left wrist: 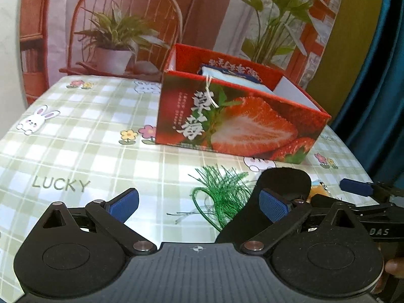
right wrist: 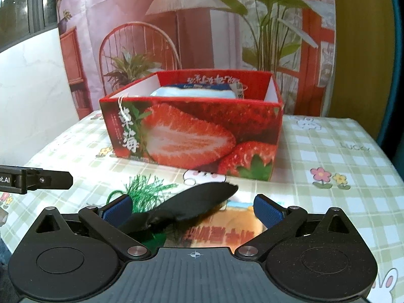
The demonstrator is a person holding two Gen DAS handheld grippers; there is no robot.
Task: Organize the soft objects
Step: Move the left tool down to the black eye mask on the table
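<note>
Right gripper (right wrist: 193,208) open — black cloth (right wrist: 202,202) crumpled.

I am seeing the strawberry box (right wrist: 192,136) walls hiding most of the pale blue packet (right wrist: 192,92) inside. The black soft piece (right wrist: 199,202) is covering part of the printed packet (right wrist: 227,224), whose lettering is blurring. The yellow toy (left wrist: 319,188) is showing only partly behind that piece.

Both grippers look like the same build: the left gripper (left wrist: 199,203) and right gripper (right wrist: 193,208) have matte black bodies with ribbed centre plates, a small crosshair mark, round silver pivot screws behind the jaws, and blue textured pads (left wrist: 274,204). A bit of skin (left wrist: 394,267) shows outside the jaw linkage.
</note>
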